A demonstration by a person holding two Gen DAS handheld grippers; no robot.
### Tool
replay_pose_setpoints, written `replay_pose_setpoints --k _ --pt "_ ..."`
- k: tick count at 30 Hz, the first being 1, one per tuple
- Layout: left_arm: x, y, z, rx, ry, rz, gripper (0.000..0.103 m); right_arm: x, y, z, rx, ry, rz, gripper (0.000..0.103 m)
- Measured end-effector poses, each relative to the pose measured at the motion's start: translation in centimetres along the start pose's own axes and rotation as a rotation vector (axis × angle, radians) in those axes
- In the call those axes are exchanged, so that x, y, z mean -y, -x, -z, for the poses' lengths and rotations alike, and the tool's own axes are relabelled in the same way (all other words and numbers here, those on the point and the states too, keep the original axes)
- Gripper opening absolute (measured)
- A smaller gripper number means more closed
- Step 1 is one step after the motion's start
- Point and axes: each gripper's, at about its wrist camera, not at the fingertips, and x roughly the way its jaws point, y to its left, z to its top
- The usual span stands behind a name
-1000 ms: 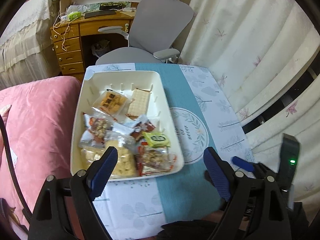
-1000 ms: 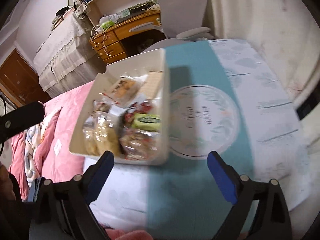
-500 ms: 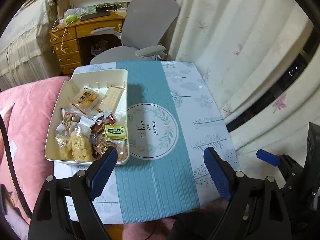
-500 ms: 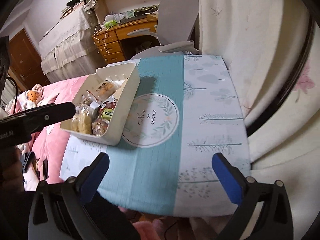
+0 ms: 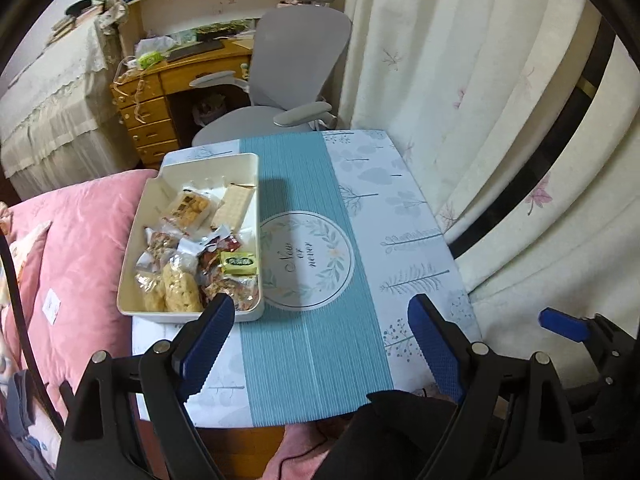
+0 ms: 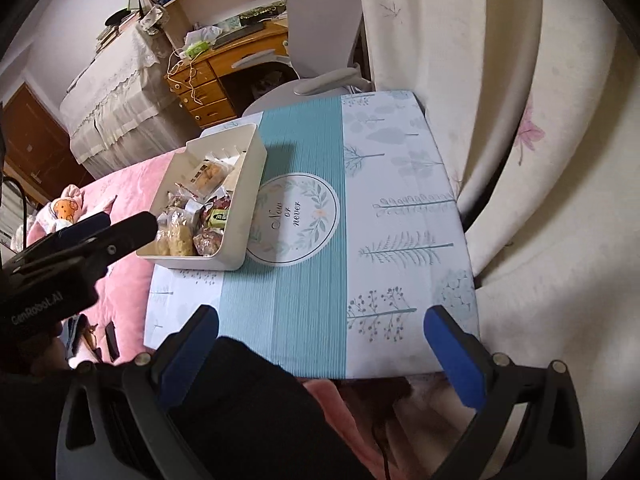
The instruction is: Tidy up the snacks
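A: Left gripper [image 5: 320, 344]?

B: Spread wide, nothing between the blue pads [image 5: 208, 338], held above the near edge of the table [image 5: 400, 208].

A: Tray [image 5: 248, 160]?

B: White, on the table's left side, touching the round print [image 5: 308, 260] at its edge. Holds packets: green packet [image 5: 239, 263] by the right wall, cracker pack [image 5: 236, 204] toward the far end, pale puffed snack bags [image 5: 176, 288] at the near end.

A: Beyond the table?

B: Grey chair [image 5: 296, 64].

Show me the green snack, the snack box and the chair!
green snack [image 5: 239, 263], left wrist view, middle of its wrapper
snack box [image 5: 252, 313], left wrist view, near rim
chair [image 5: 302, 56], left wrist view, backrest
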Motion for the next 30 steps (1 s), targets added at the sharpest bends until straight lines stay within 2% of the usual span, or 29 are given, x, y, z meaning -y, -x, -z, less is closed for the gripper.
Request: replay_pose_setpoints --k 1,4,7,13,30 --pt "0.1 0.2 0.4 0.008 -0.004 -0.015 0.092 -0.2 0.2 0.2 0.012 0.0 0.01 0.103" --pt "0.2 0.7 1.2 0.04 -0.011 -0.049 0.094 -0.5 0.5 0.8 0.038 -0.013 0.024 0.103" --pt "-0.3 1.1 1.8 0.079 0.021 -0.087 0.1 -0.6 0.6 1.2 0.074 -0.021 0.049 0.103" --pt "-0.6 1.4 2.4 0.104 0.042 -0.129 0.1 -0.7 0.3 2.1 0.087 -0.025 0.052 0.103" --pt "0.0 1.2 3.5 0.064 0.033 -0.168 0.1 -0.7 0.4 2.7 0.09 -0.021 0.052 0.103"
